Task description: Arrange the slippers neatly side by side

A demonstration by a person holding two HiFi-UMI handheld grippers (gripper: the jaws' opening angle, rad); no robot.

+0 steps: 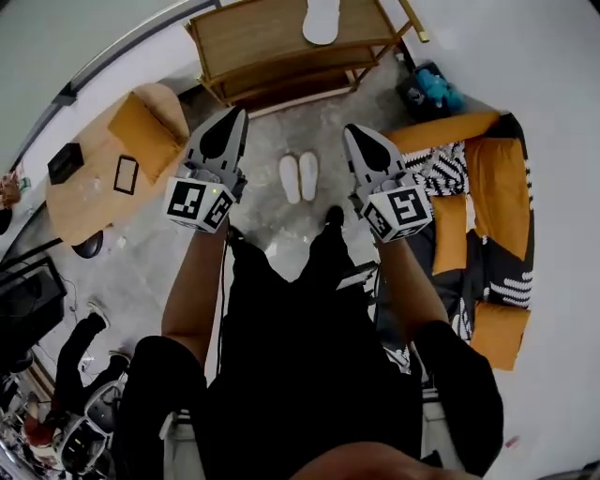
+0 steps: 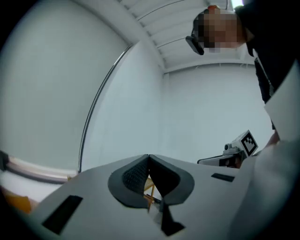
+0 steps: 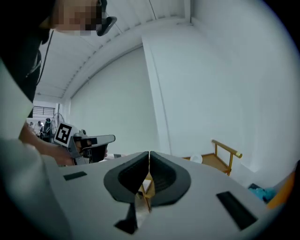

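Observation:
Two white slippers (image 1: 299, 176) lie side by side on the grey floor, toes toward the wooden rack, straight ahead of the person's feet. My left gripper (image 1: 234, 119) is held up to the left of the pair, jaws shut with nothing between them. My right gripper (image 1: 353, 134) is held up to the right of the pair, also shut and empty. In the left gripper view the left gripper (image 2: 149, 157) has its tips closed against a white wall. In the right gripper view the right gripper (image 3: 149, 154) likewise has its tips together. Neither gripper touches the slippers.
A low wooden rack (image 1: 281, 47) stands beyond the slippers with another white slipper (image 1: 321, 21) on top. An orange and black-white patterned sofa (image 1: 487, 216) sits to the right. A round wooden table (image 1: 103, 169) is at the left. A seated person (image 1: 75, 375) is at the lower left.

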